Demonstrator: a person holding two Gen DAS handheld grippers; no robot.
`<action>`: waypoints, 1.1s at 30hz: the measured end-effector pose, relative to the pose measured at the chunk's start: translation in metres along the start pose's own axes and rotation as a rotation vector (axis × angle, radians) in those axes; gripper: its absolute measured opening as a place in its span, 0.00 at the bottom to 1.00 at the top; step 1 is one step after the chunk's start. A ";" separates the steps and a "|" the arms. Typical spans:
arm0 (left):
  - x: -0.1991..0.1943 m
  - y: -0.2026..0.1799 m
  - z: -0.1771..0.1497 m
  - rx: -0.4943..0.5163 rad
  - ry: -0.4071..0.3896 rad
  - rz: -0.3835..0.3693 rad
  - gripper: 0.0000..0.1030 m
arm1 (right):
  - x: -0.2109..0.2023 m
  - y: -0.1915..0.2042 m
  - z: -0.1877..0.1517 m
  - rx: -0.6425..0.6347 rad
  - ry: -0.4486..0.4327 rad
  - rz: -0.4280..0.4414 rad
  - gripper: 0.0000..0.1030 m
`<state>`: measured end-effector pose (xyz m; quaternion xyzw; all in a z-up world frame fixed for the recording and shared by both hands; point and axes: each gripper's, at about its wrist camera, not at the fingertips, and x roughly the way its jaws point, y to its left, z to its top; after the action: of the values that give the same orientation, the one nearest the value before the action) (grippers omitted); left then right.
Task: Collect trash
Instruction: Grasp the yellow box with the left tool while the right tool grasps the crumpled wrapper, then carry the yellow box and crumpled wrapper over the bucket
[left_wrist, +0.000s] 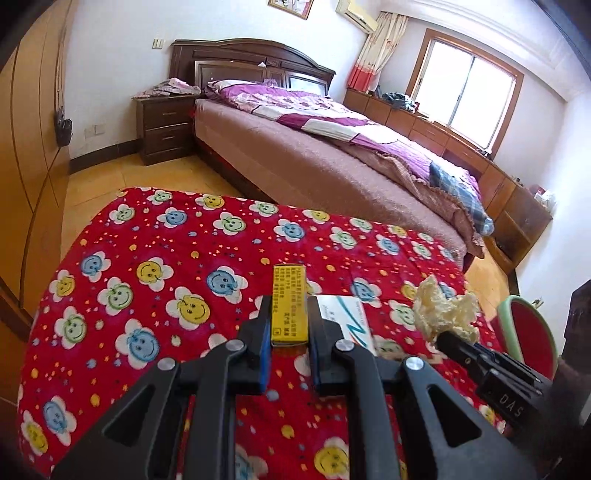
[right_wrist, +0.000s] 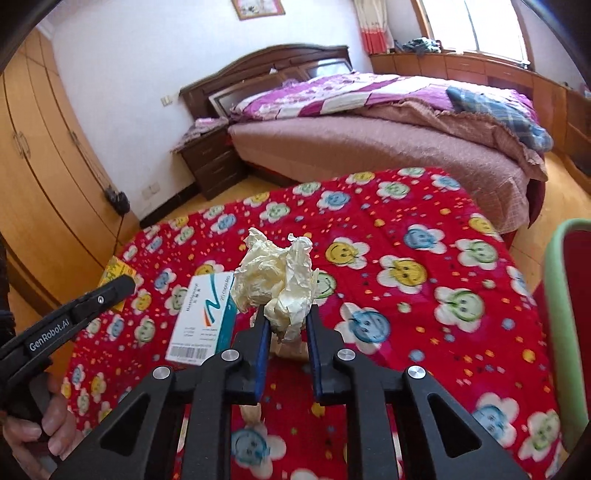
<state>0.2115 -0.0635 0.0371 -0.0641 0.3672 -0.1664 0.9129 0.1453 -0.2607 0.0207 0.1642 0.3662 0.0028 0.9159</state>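
Note:
My left gripper (left_wrist: 289, 317) is shut on a small yellow box (left_wrist: 289, 306) with black print and holds it above the red smiley-flower tablecloth (left_wrist: 147, 258). My right gripper (right_wrist: 286, 314) is shut on a crumpled cream paper wad (right_wrist: 275, 275), lifted over the table; the wad also shows in the left wrist view (left_wrist: 443, 308). A white and teal medicine box (right_wrist: 205, 321) lies flat on the cloth between the grippers; it also shows in the left wrist view (left_wrist: 347, 319). The left gripper appears in the right wrist view (right_wrist: 122, 286) at the left with the yellow box partly hidden.
A bed (left_wrist: 332, 147) with a purple quilt stands beyond the table. A dark nightstand (left_wrist: 164, 125) is beside it. A wooden wardrobe (left_wrist: 29, 166) lines the left wall. A green-rimmed red chair (right_wrist: 569, 314) stands at the table's right edge. Low cabinets (left_wrist: 461, 147) run under the window.

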 end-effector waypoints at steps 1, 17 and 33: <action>-0.006 -0.001 -0.001 0.001 -0.004 -0.003 0.15 | -0.007 -0.001 -0.001 0.009 -0.011 0.005 0.18; -0.086 -0.025 -0.045 -0.014 -0.025 -0.095 0.15 | -0.126 0.008 -0.026 0.020 -0.165 0.067 0.18; -0.131 -0.065 -0.060 0.031 -0.063 -0.168 0.15 | -0.193 -0.019 -0.054 0.080 -0.264 0.034 0.18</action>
<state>0.0647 -0.0786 0.0939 -0.0856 0.3288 -0.2461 0.9077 -0.0346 -0.2869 0.1077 0.2059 0.2393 -0.0177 0.9487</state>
